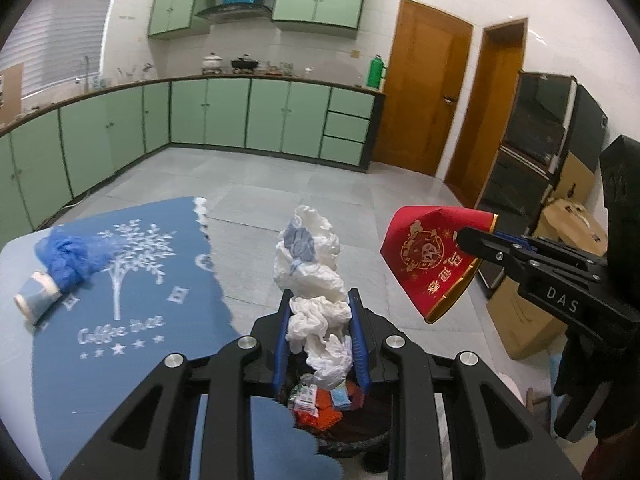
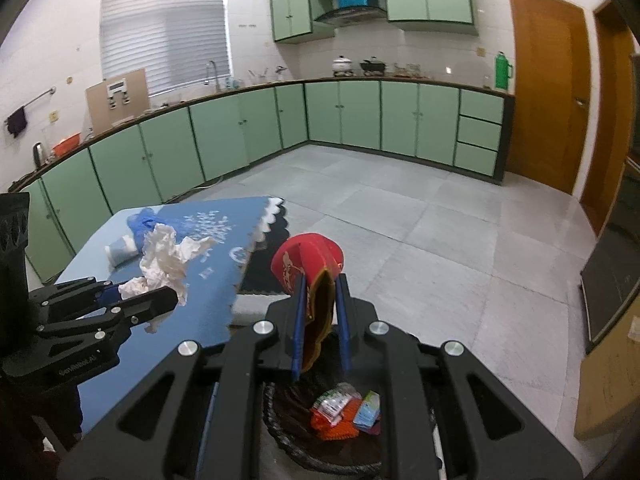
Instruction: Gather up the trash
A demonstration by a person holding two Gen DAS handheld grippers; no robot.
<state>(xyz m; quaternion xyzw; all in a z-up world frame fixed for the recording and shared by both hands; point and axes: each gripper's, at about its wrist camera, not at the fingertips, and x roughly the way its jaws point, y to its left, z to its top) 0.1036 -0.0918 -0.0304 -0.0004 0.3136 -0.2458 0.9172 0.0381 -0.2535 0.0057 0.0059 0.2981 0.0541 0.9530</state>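
While both grippers are hanging over the black-lined trash bin (image 2: 320, 432), which already holds an orange wrapper (image 2: 334, 426) and small cartons, the left gripper (image 1: 320, 336) is clenching its jaws on a crumpled white plastic bag (image 1: 316, 280), and the right gripper (image 2: 320, 320) is pinching a folded red paper pouch (image 2: 308, 264) with gold print. Both loads are sitting above the bin's mouth, the bag rising well past the blue pads. Beside the bin, on the blue "Coffee tree" cloth of the desk (image 1: 132, 320), a blue glove (image 1: 68, 256) and a tipped paper cup (image 1: 38, 294) are still waiting farther off. The risk from here, I judge, is a stray drop: the light bag may be clinging to a pad or drifting past the rim, and the pouch, held near the bin's far edge, may be sliding out onto the floor.
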